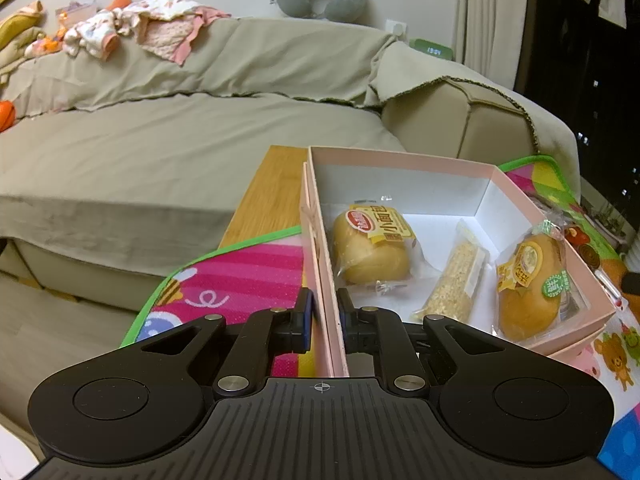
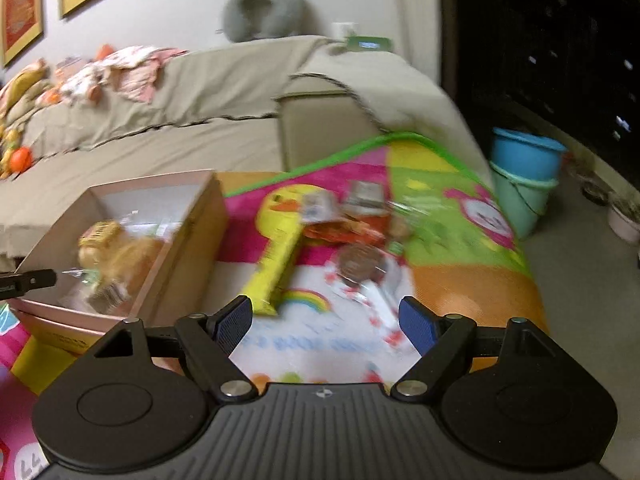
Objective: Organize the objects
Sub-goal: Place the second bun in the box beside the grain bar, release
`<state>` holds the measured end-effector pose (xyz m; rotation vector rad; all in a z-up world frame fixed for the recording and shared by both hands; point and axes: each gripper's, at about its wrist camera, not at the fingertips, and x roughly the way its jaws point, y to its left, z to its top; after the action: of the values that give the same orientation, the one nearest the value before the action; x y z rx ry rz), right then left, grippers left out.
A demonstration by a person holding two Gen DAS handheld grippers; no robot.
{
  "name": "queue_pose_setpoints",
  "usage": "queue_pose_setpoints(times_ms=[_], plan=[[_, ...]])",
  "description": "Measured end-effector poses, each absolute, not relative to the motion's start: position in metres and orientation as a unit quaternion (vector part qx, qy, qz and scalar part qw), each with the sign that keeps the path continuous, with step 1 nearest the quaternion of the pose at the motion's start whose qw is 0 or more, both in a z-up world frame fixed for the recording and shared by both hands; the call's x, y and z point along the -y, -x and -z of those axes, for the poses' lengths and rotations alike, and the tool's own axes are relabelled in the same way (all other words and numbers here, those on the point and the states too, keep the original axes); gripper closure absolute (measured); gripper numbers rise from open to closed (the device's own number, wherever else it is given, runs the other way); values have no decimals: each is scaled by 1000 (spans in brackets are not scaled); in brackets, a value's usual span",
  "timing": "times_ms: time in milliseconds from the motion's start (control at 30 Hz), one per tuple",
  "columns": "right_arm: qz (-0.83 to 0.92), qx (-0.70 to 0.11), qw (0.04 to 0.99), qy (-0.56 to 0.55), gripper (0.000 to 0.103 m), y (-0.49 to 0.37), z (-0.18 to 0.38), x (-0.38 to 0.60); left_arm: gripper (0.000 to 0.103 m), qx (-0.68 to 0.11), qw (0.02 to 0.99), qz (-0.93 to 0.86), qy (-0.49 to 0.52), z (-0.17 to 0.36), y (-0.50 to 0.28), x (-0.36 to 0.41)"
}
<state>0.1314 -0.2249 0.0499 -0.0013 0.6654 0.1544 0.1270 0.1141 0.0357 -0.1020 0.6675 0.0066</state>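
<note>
A pink box (image 1: 400, 160) stands on a colourful play mat. It holds two wrapped buns, one at the left (image 1: 370, 246) and one at the right (image 1: 528, 284), with a wrapped grain bar (image 1: 456, 280) between them. My left gripper (image 1: 326, 312) is shut on the box's near left wall. In the right wrist view the box (image 2: 188, 236) is at the left. My right gripper (image 2: 326, 322) is open and empty above the mat, near a yellow packet (image 2: 280, 256), a round wrapped snack (image 2: 360, 264) and a pile of small packets (image 2: 352, 208).
A sofa (image 1: 160, 152) with a beige cover runs behind the mat, with clothes (image 1: 140, 28) on its back. A wooden table edge (image 1: 268, 192) shows under the mat. Blue and green buckets (image 2: 524, 176) stand on the floor at the right.
</note>
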Motion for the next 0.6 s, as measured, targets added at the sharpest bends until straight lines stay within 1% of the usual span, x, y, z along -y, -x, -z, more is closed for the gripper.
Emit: queue_pose_setpoints(times_ms=[100,200,367,467,600], plan=[[-84,-317,945,-4,28,-139,-57,207,89,-327,944,-2,50,-36,-126,-115],[-118,-295,948,-10,28,-138,-71,193,88,-326,944,0,52,-35,-126,-116],[-117,-288,947,84,28,-142,-70,143,88,-323,945,2,58,-34,-125,-118],[-147,-297,939,87,28,-145,-63,121,87,-323,944,3,59,-34,-125,-118],[-196,-272,939,72,28,-137,-69,111,87,-322,945,5,61,-34,-125,-118]])
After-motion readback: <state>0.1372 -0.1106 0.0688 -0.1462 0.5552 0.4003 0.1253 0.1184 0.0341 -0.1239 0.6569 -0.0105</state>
